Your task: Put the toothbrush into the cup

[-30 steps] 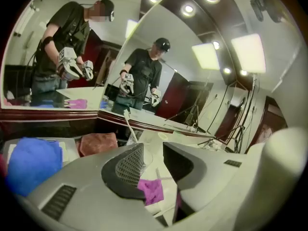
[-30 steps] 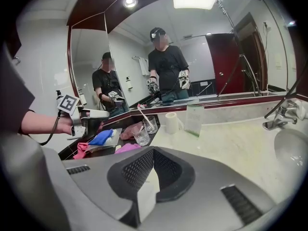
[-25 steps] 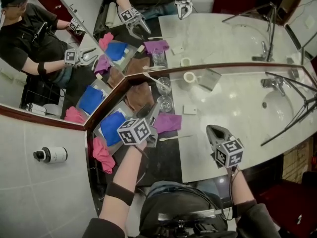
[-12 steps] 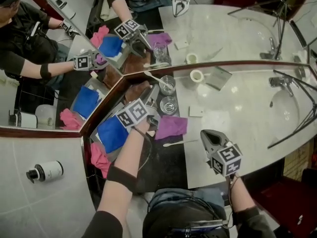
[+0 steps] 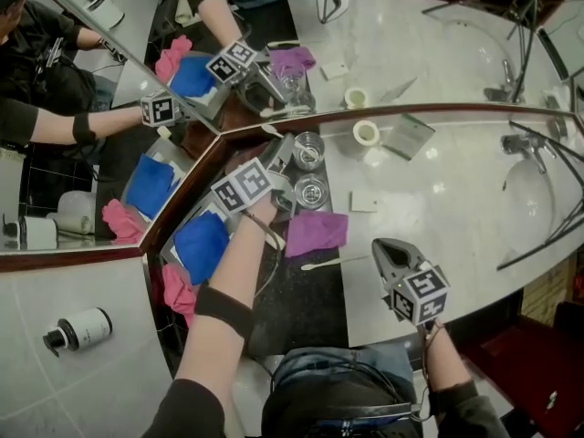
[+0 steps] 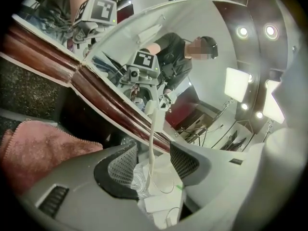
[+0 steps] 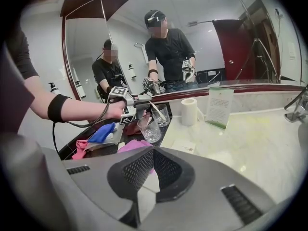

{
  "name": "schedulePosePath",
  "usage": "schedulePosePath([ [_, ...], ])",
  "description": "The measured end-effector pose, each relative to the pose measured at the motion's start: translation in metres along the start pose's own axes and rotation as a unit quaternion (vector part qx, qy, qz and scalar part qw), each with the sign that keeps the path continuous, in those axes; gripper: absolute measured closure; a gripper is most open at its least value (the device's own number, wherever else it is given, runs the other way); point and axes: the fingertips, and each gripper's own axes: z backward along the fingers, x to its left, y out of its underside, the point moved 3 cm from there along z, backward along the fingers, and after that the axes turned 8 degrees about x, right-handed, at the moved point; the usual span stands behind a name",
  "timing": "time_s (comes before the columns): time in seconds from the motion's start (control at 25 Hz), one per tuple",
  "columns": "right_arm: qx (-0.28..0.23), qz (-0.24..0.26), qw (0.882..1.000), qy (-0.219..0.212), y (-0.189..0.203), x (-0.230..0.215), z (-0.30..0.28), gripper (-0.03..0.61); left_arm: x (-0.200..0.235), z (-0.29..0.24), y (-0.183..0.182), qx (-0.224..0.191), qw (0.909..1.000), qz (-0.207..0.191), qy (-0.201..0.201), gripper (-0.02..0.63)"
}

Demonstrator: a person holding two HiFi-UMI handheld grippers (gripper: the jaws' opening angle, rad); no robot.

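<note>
Two clear glass cups stand on the dark counter by the mirror. The far cup (image 5: 308,151) holds a white toothbrush (image 5: 283,140) that leans toward the mirror. The near cup (image 5: 310,192) looks empty. My left gripper (image 5: 288,175) has just been opening and is open. In the left gripper view a glass cup (image 6: 141,181) with the toothbrush (image 6: 152,138) stands between the pads with gaps on both sides. A second white toothbrush (image 5: 328,263) lies on the counter below a purple cloth (image 5: 318,231). My right gripper (image 5: 384,247) is shut and empty above the counter's front, its jaws (image 7: 147,177) closed.
A blue cloth (image 5: 199,245) and a pink cloth (image 5: 178,286) lie left of my left arm. A paper roll (image 5: 367,133), a standing card (image 5: 408,135) and a small white card (image 5: 364,202) sit on the marble. The tap (image 5: 518,144) and basin are at the right.
My left gripper has moved away from me, toward the cups by the mirror, and its jaws now reach around the cup with the toothbrush. The right gripper has shifted only slightly.
</note>
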Motion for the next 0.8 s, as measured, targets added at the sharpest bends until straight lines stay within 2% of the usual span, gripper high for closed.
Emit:
schedulePosePath([
  [0.12, 0.004, -0.002, 1.0, 0.0, 0.003, -0.002, -0.002, 0.558, 0.0, -0.005, 0.001, 0.004, 1.0, 0.0, 0.002, 0.415],
  [0.32, 0.009, -0.005, 1.0, 0.003, 0.007, -0.008, -0.002, 0.558, 0.003, -0.004, -0.002, -0.01, 0.9999, -0.002, -0.005, 0.574],
  [0.36, 0.01, -0.006, 1.0, 0.003, 0.008, -0.009, -0.002, 0.558, 0.002, -0.004, -0.003, -0.012, 0.9999, -0.004, -0.004, 0.585],
  [0.8, 0.007, -0.013, 1.0, 0.005, 0.012, -0.013, 0.003, 0.558, -0.006, 0.002, -0.009, -0.02, 0.9995, -0.022, -0.014, 0.591],
])
